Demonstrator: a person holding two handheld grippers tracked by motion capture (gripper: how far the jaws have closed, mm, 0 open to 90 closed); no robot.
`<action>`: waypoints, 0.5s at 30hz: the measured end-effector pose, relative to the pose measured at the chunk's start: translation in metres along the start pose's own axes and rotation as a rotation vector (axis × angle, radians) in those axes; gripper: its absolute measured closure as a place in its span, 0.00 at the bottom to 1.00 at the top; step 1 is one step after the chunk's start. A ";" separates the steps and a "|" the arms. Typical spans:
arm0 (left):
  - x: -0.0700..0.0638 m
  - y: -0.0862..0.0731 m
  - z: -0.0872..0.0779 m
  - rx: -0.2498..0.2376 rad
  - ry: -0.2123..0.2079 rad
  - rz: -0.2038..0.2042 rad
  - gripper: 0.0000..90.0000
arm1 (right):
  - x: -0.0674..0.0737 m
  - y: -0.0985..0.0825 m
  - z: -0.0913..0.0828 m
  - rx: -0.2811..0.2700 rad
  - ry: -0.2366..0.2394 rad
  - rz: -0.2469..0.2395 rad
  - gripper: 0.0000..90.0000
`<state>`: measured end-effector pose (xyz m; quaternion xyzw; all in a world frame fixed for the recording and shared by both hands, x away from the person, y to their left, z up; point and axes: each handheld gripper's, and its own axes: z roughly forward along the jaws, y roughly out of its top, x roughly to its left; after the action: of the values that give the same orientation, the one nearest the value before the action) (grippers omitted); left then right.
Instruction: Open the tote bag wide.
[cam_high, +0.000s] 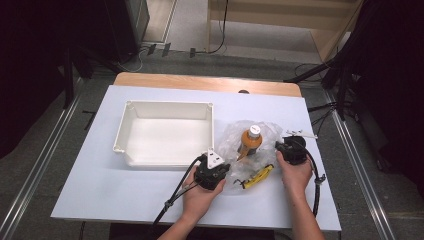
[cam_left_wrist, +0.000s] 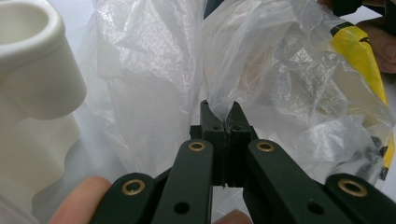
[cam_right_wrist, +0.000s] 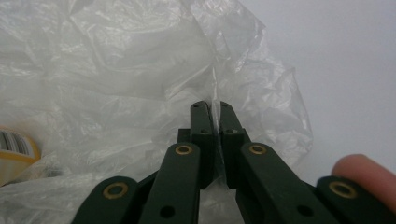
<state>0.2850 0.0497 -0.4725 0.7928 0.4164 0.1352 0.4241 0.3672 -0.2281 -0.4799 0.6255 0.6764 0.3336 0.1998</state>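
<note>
Both my hand-held grippers are on the clear plastic bag (cam_high: 250, 145), which sits on the bench just right of the white tray (cam_high: 165, 132). Left hand-held gripper (cam_left_wrist: 223, 112) is clamped tight on a fold; right hand-held gripper (cam_right_wrist: 212, 112) pinches a thin edge, with a sliver of gap. Risks: film slipping out on the right, tearing if I pull apart hard, and the orange bottle (cam_high: 251, 140) tipping over.

Floor: we see grey carpet (cam_high: 260, 62) with cables.
Counter: white top (cam_high: 100, 185), wooden edge.
Back: pale wooden shelf (cam_high: 300, 17).
</note>
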 end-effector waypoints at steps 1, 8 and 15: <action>0.000 0.000 0.000 0.000 0.000 -0.001 1.00 | -0.001 0.000 -0.001 -0.016 0.021 0.012 0.84; 0.000 0.000 0.000 -0.006 -0.001 0.000 1.00 | 0.001 0.006 -0.035 -0.209 0.078 0.019 0.56; -0.001 0.000 0.000 -0.008 0.000 0.000 1.00 | 0.016 0.015 -0.065 -0.364 0.112 -0.022 0.52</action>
<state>0.2846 0.0494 -0.4726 0.7911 0.4158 0.1370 0.4271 0.3308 -0.2254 -0.4217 0.5521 0.6218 0.4825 0.2752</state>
